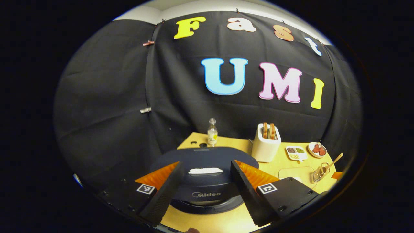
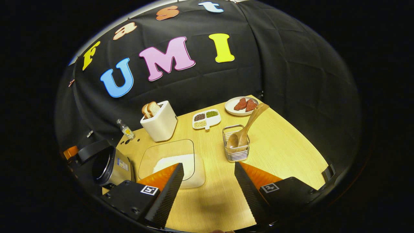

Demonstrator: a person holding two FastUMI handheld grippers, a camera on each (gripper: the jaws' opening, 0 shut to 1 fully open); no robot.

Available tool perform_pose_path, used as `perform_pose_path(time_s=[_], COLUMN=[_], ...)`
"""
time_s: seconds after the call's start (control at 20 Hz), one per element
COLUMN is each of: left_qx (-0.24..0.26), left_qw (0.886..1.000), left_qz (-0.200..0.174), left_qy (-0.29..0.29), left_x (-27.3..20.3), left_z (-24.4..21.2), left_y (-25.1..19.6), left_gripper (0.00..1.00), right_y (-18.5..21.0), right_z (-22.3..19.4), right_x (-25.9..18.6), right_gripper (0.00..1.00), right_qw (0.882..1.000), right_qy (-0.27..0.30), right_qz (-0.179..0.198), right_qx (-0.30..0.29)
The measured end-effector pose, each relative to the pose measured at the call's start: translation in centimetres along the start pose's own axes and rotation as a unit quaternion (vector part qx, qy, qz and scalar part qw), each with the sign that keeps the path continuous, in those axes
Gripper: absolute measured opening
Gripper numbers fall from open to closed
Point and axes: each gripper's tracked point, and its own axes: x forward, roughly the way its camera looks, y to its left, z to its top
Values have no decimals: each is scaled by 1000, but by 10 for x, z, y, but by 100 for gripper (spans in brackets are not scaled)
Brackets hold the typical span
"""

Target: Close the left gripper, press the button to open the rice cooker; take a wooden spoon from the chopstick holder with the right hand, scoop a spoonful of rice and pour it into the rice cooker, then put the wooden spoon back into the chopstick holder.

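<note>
Spoon [image 2: 246,127], light stiff wood, leans in holder [image 2: 236,148] just beyond right fingers [image 2: 247,186], spread wide like left fingers [image 1: 168,191]; grip its upper handle.

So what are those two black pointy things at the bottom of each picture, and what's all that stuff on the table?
Those are grabbing tools, one in each of a person's hands. Each carries a little camera, so each picture looks out past its own jaws. The left gripper and the right gripper are both open and hold nothing. The left one faces a dark rice cooker, lid shut. The right one sees a wooden spoon standing in a wire chopstick holder, a tray of white rice, a white toaster with bread, a small bottle, a dish of beans and a plate of meat.
</note>
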Motion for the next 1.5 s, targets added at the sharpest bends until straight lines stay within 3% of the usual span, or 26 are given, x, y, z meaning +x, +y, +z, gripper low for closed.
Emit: perform_pose_path(time_s=[0.35, 0.6, 0.9, 1.05, 1.2, 1.35, 1.5], left_qx=[18, 22, 29, 24, -11, -45, -47], left_qw=[1000, 999, 999, 999, 999, 996, 991], left_qz=[2, -3, -8, -22, -30, -39, -52], left_qy=[7, -28, -18, -13, -33, -70, -112], left_x=[10, 11, 16, 12, -7, -38, -66], left_z=[-67, -64, -70, -67, -49, -21, 18], left_y=[-2, -3, -5, -5, -8, -26, -44], left_gripper=[100, 100, 100, 99, 96, 95, 95], right_y=[2, 8, 20, 24, 27, 32, 45], right_z=[-20, -31, -28, -11, 27, 63, 100], right_x=[-11, -16, -23, -26, -34, -47, -70], right_gripper=[98, 99, 99, 99, 99, 98, 98], right_qw=[1000, 1000, 999, 999, 996, 989, 979], right_qy=[17, 20, 1, -21, -73, -129, -183], right_qz=[3, 3, 20, 25, 32, 37, 47], right_qx=[-14, -24, -37, -25, -33, -55, -75])
